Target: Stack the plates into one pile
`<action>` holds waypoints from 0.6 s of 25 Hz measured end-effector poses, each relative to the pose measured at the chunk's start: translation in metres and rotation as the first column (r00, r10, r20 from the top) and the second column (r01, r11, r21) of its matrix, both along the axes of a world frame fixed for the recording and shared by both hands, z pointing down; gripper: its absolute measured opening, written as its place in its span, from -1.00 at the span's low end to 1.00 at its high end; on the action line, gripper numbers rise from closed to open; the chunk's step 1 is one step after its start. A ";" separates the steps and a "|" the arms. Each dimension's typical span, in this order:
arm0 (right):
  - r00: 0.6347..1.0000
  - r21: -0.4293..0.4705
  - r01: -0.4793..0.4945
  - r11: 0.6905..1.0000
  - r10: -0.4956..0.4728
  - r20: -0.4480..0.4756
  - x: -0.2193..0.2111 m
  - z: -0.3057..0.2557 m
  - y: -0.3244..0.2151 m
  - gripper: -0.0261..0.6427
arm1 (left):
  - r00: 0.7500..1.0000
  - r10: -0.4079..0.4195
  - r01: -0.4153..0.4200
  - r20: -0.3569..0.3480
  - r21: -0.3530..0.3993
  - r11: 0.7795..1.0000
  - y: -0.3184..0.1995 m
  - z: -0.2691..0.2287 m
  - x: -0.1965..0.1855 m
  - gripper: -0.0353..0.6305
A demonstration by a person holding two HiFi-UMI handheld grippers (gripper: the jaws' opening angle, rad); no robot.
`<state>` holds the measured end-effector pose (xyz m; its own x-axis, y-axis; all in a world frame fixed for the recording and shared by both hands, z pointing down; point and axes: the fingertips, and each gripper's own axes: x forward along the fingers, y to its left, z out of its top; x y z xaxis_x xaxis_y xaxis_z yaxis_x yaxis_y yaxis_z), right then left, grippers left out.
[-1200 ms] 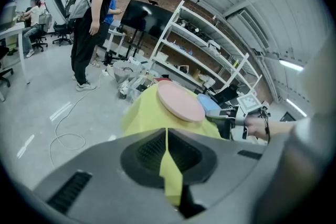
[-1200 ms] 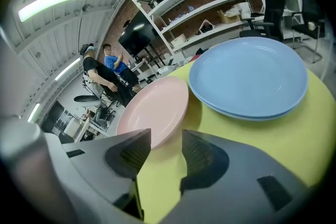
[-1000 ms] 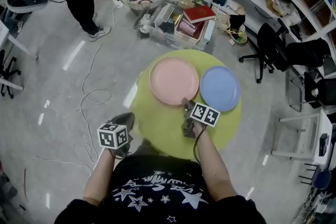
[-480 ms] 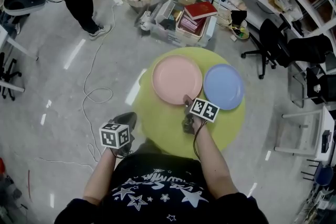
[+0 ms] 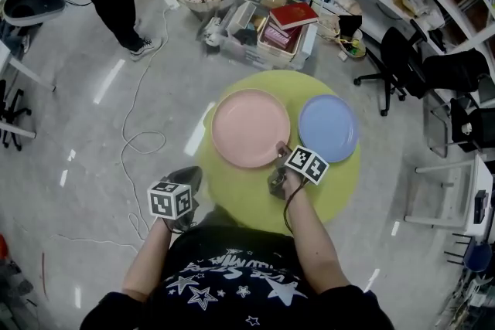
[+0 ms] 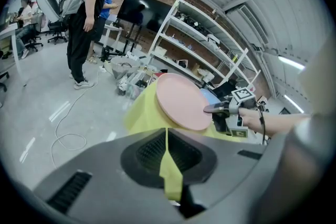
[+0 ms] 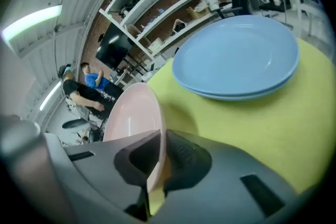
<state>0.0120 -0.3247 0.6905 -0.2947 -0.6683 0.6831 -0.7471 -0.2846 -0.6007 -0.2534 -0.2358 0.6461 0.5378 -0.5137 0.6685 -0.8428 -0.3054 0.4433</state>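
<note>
Our right gripper (image 5: 280, 153) has just been closing its jaws and pinches the near right rim of the pink plate (image 5: 250, 127), which is tilted above the round yellow table (image 5: 240, 193). The blue plate (image 5: 328, 127) lies flat just right of it, near the table's right edge. Our left gripper (image 5: 188, 172), jaws pressed together and empty, hangs beside the table's near left edge over open floor (image 5: 93, 135). Black-and-white square markers cover the gripper cubes (image 5: 168, 200).

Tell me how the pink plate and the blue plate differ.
Grip: the right hand-held gripper, whose jaws have just been closing, pinches the near rim of the pink plate; nothing touches the blue plate. Pose: the pink plate is tilted above the yellow table; the blue plate lies flat on it. Both are round, shallow and empty.
</note>
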 end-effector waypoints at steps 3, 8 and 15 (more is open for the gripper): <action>0.998 0.003 0.045 0.999 -0.045 -0.033 -0.003 -0.002 0.001 -0.84 | 1.000 0.007 -0.007 0.002 -0.002 1.000 0.000 0.000 0.004 -0.82; 0.999 -0.004 0.033 0.999 -0.033 0.001 -0.004 -0.002 0.009 -0.84 | 1.000 0.012 -0.012 0.003 0.002 1.000 0.001 -0.001 0.010 -0.82; 0.998 0.029 0.049 0.998 -0.050 0.028 0.004 -0.013 0.013 -0.84 | 1.000 0.003 -0.004 0.006 0.006 1.000 0.004 -0.004 0.019 -0.82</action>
<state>0.0162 -0.3115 0.6776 -0.3474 -0.6716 0.6545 -0.7420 -0.2299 -0.6298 -0.2345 -0.2320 0.6422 0.5355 -0.5161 0.6685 -0.8444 -0.3111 0.4362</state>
